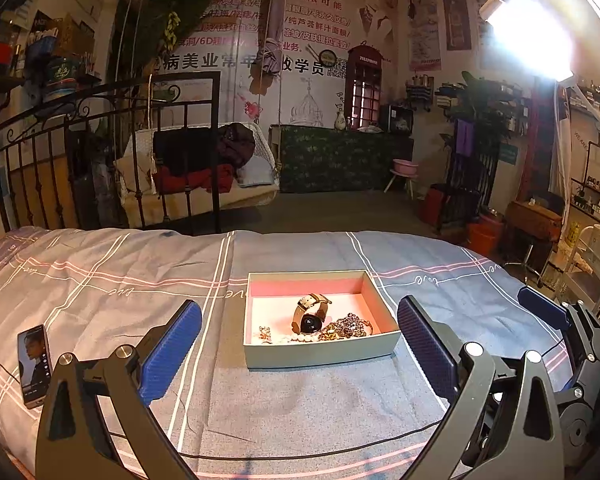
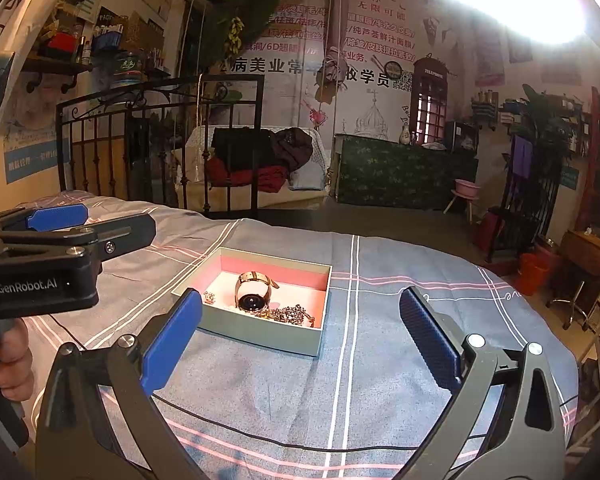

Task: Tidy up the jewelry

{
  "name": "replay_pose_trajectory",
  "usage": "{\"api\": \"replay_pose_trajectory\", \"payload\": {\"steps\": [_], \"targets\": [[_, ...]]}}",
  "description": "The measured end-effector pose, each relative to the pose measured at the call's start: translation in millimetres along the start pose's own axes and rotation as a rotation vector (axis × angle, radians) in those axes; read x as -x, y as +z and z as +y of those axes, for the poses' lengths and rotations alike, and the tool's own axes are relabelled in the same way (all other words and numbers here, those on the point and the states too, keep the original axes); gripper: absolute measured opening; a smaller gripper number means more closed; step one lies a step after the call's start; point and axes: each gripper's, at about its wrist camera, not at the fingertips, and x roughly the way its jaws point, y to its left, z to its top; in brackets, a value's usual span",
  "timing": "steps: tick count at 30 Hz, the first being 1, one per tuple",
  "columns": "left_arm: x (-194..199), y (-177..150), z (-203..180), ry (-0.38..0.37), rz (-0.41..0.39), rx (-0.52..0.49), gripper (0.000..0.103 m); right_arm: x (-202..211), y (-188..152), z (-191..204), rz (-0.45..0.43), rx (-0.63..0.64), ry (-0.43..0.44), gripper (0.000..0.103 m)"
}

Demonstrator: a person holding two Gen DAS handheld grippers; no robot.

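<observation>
A shallow box with a pink lining sits on the bed. In it are a tan-strap watch standing on edge, a beaded chain pile, a pearl strand and a small ornament. The box, watch and chain also show in the right wrist view. My left gripper is open and empty, just short of the box. My right gripper is open and empty, to the box's right.
A phone lies on the bedspread at the left. A thin black cable runs across the bed near me. The iron bed frame stands beyond the bed's far edge. A bright lamp glares at the upper right.
</observation>
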Motion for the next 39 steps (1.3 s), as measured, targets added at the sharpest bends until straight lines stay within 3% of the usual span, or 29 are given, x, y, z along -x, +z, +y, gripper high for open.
{"api": "replay_pose_trajectory", "payload": {"steps": [19,39], "targets": [[5.4,1.4,-1.1,0.039,-0.036,-0.030,0.097,-2.1,-3.9,2.7,0.021,0.019,0.002,0.098],[2.0,1.3,-7.4,-0.002,-0.020,-0.045,0.097,-2.9,-5.8,-0.4,0.031,0.012,0.002,0.097]]}}
